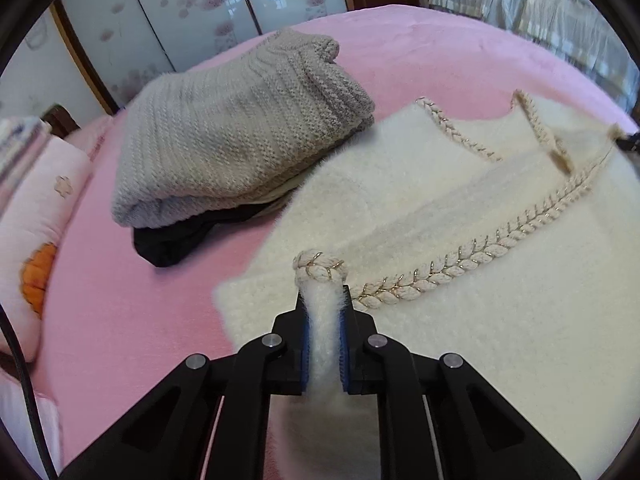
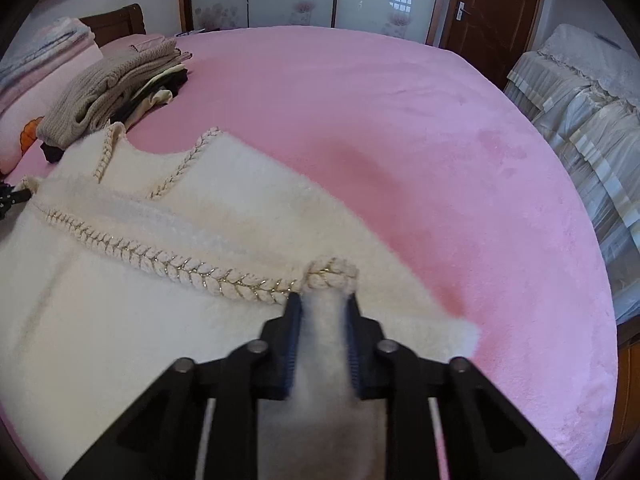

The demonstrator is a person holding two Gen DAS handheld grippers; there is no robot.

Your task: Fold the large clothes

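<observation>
The left gripper [image 1: 323, 304] is closed on a pinch of the cream fluffy garment [image 1: 460, 248]; white pile fills the narrow gap between its blue pads, and a loop of braided trim [image 1: 319, 270] stands up at 12 o'clock from the tips. The right gripper [image 2: 323, 304] is likewise clamped on a fold of the same cream fluffy garment [image 2: 140, 300], with the braided trim [image 2: 331, 274] bunched just above its tips. Neither pair of jaws shows free space.

From each grip the trimmed edge runs away across the cloth: toward 2 o'clock in the left wrist view, toward 10 o'clock in the right wrist view. The garment lies spread on the pink bed cover [image 2: 400, 140], neckline at the far side, its body largely flat.

At 10 o'clock in both views sits a stack of folded clothes [image 1: 240, 152], a grey-beige knit on top and dark items beneath, just touching the cream garment's far corner. A pink pillow [image 1: 36, 220] lies at 9 o'clock.

Assessment: earlier pieces appear finished and stacked. The present garment is gripped at two edge points but no completed fold is evident; the folding itself and transfer to the stack remain outstanding.
</observation>
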